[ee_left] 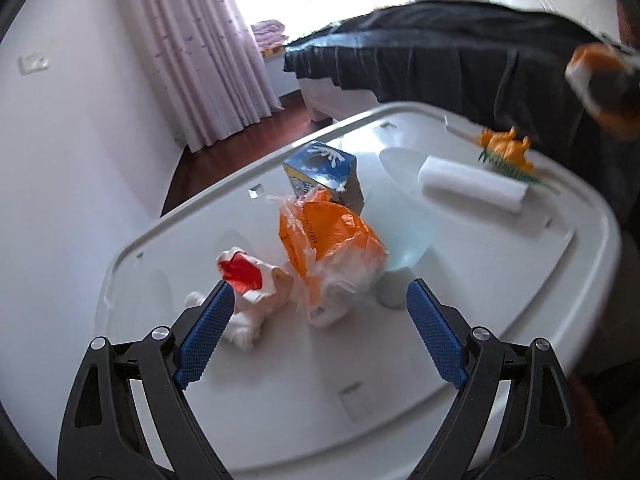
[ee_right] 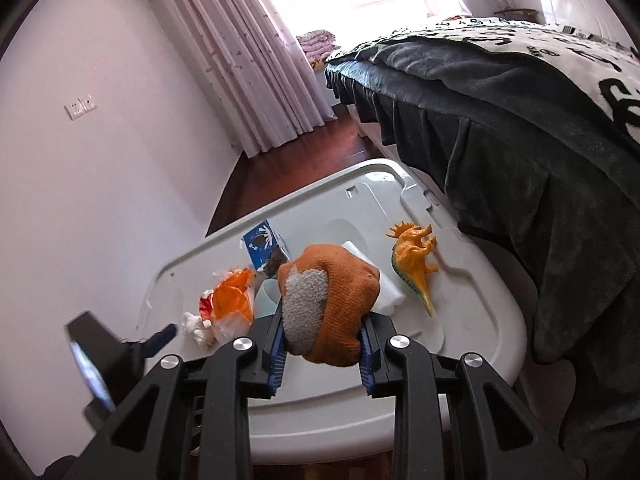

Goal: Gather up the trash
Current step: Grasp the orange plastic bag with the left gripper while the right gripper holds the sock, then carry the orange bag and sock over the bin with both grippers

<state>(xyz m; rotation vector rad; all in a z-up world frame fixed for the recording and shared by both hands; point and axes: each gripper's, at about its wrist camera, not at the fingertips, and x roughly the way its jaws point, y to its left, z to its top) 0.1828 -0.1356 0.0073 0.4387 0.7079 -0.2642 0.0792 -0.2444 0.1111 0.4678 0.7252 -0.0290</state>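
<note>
Left claw (ee_left: 320, 312) stands wide apart and empty just short of the crumpled orange plastic bag (ee_left: 332, 240) and red-and-white wrapper (ee_left: 248, 276) on the white table (ee_left: 400, 360), both judged light, soft and slippery, best pinched at a bunched fold; right claw (ee_right: 322, 344) is clamped on an orange knitted glove (ee_right: 332, 300).

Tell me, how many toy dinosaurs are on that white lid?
1. The orange toy dinosaur lies on the white lid at its bed-side edge, beside the white foam block. The held orange sock hides some of the lid, so another could be hidden.
</note>
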